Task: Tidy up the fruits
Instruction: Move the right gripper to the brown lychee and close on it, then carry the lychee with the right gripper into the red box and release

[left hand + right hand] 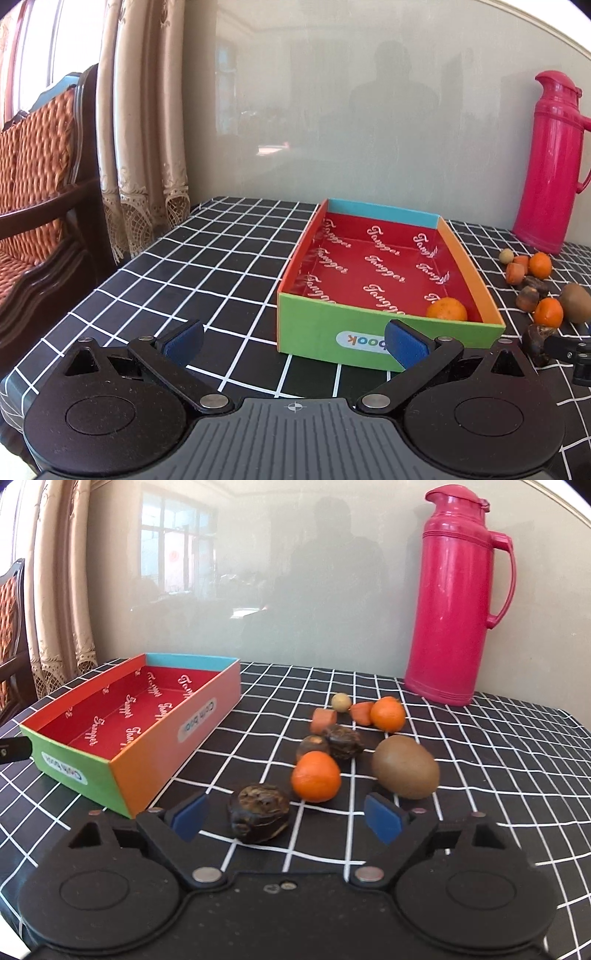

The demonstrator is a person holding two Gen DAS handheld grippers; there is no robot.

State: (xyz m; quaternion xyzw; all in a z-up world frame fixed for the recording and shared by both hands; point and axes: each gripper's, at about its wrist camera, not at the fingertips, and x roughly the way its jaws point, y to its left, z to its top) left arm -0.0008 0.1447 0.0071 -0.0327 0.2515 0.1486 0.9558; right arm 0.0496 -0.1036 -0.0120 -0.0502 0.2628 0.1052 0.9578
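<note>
A colourful cardboard box (388,341) with a red printed floor holds one mandarin (447,309) in its near right corner; the right wrist view shows the box (147,764) at the left. Loose on the checked cloth lie two mandarins (316,776) (388,713), a kiwi (405,767), carrot chunks (324,720), a small pale round fruit (341,702) and dark wrinkled nuts (343,741). My right gripper (286,818) stands open, with a dark wrinkled nut (259,818) between its blue pads, untouched. My left gripper (295,341) is open and empty before the box's green wall.
A tall pink thermos (456,594) stands at the back right against a glossy wall. A wooden chair (40,206) with an orange cushion and a beige curtain (144,147) are off the table's left edge. The fruit pile (535,291) lies right of the box.
</note>
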